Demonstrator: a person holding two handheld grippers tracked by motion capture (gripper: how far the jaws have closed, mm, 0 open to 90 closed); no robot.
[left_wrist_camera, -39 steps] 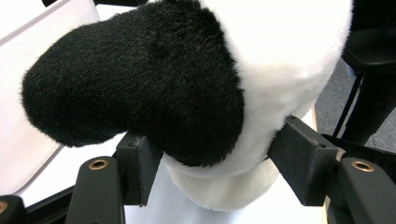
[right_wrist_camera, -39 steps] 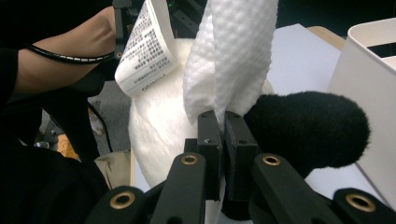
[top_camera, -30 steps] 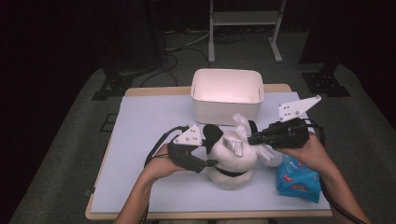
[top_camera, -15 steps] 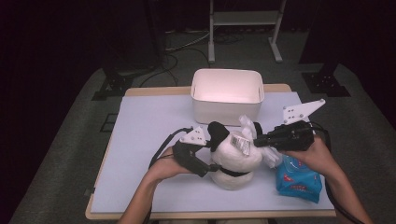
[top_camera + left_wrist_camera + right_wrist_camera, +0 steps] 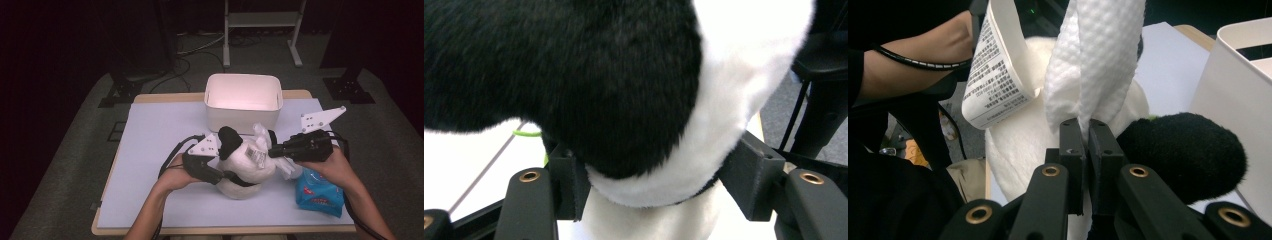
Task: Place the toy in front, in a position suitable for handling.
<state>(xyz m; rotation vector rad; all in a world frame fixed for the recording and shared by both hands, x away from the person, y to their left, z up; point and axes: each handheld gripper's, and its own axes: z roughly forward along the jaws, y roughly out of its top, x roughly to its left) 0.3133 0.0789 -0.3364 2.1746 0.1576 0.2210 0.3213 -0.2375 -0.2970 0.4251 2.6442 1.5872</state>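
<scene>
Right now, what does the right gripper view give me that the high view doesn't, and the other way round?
Right gripper view: the right gripper shut on a white wipe, and the print on the plush toy's tag. High view: the white bin, the blue wipe pack, and the left gripper at the toy's side. Both: the black-and-white plush toy.

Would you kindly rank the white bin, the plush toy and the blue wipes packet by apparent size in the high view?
1. white bin
2. plush toy, only slightly smaller; it sits nearer the camera, so this is unsure
3. blue wipes packet
</scene>
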